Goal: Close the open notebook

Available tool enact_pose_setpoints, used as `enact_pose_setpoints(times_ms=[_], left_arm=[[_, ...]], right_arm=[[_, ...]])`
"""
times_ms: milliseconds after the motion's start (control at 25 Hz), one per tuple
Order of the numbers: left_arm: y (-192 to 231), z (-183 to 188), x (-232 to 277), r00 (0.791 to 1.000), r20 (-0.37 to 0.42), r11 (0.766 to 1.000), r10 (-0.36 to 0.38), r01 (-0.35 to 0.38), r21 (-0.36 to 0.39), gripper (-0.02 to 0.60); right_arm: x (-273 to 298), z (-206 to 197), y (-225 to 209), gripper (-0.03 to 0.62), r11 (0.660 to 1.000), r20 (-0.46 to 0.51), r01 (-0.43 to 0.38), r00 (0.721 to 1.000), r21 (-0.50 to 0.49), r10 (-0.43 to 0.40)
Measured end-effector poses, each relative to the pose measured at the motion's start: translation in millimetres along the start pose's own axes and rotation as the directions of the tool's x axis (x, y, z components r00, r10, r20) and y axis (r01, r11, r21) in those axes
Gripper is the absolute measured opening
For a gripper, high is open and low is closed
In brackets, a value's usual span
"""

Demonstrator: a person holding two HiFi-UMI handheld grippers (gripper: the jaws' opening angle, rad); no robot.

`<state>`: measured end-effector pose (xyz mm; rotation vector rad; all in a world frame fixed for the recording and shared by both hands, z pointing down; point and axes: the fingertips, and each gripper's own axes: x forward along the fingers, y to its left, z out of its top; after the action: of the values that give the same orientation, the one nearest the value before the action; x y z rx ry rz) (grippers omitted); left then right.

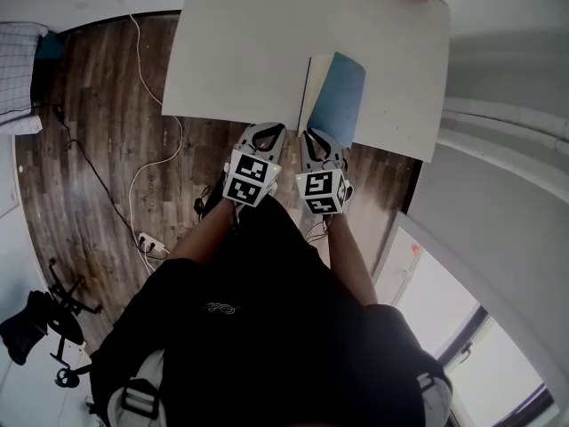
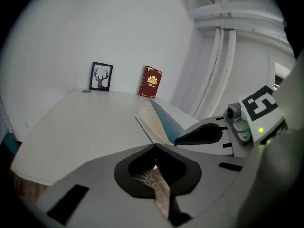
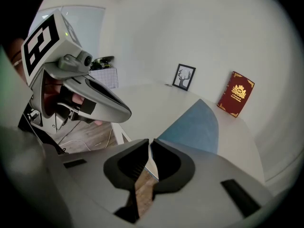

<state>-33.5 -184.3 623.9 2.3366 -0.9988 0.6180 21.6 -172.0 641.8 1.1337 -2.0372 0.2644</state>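
Observation:
A notebook with a blue cover [image 1: 341, 92] lies near the front edge of the white table [image 1: 258, 34]. It is partly open: the cream pages [image 1: 312, 87] lie at its left and the cover stands tilted above them. My right gripper [image 1: 313, 135] is at the notebook's near edge, with its jaws nearly together on the cover's near edge [image 3: 190, 125]. In the left gripper view its fingers [image 2: 199, 134] meet the blue cover [image 2: 164, 120]. My left gripper [image 1: 269, 131] hangs just left of the notebook at the table's edge. Its jaws are shut with nothing between them [image 2: 155, 147].
A dark red book [image 2: 150, 81] and a small framed deer picture [image 2: 100, 76] stand against the wall at the table's far side. Below the front edge is wood floor with white cables [image 1: 142, 172] and a power strip [image 1: 151, 241]. White pipes [image 2: 223, 56] run up at the right.

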Motion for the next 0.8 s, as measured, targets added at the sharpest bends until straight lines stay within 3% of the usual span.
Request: enact_pose_setpoints(times_ms=[800], left_arm=[[15.6, 1.1, -4.6, 1.0, 0.005, 1.0, 0.006, -0.006, -0.012, 0.002]], right_arm=[[24.3, -15.0, 12.3, 0.047, 0.993, -0.126, -0.116, 0.986, -0.023, 0.112]])
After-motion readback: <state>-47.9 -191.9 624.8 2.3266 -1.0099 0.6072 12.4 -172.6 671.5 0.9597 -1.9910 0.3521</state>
